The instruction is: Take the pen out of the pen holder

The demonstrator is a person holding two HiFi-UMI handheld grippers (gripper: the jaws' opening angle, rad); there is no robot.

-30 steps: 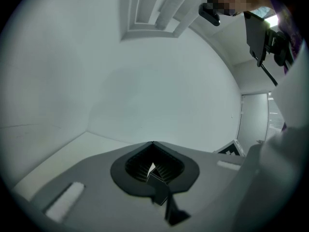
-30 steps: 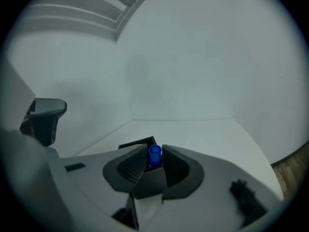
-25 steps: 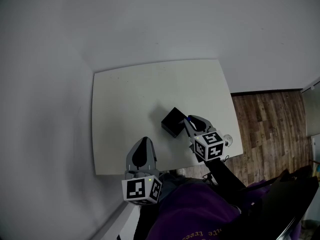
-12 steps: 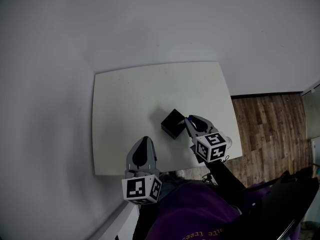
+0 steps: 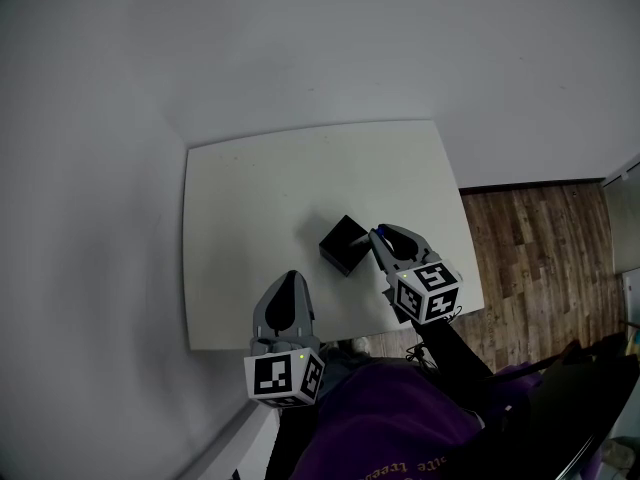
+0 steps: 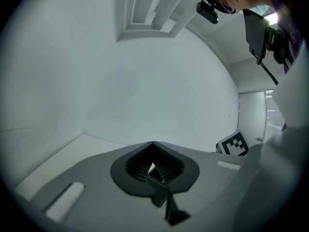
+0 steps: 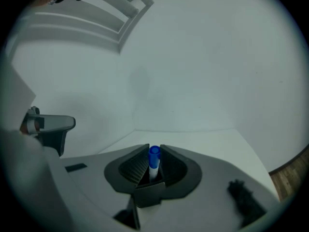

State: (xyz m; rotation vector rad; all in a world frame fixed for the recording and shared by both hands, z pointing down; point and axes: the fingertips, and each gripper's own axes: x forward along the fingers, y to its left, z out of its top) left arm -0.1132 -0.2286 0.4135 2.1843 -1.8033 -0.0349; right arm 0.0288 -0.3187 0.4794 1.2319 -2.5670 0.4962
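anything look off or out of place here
Nothing stands out. The black pen holder sits on the white table, nothing spilled; the right gripper is shut on a blue-capped pen beside it, and the left gripper is shut and empty.

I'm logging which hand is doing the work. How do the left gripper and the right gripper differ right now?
The right gripper is shut on the blue-capped pen. The left gripper is shut with nothing between its fingers. The right gripper sits right beside the black pen holder. The left gripper is over the near edge of the table, apart from the holder. Both are closed and point away from the person.
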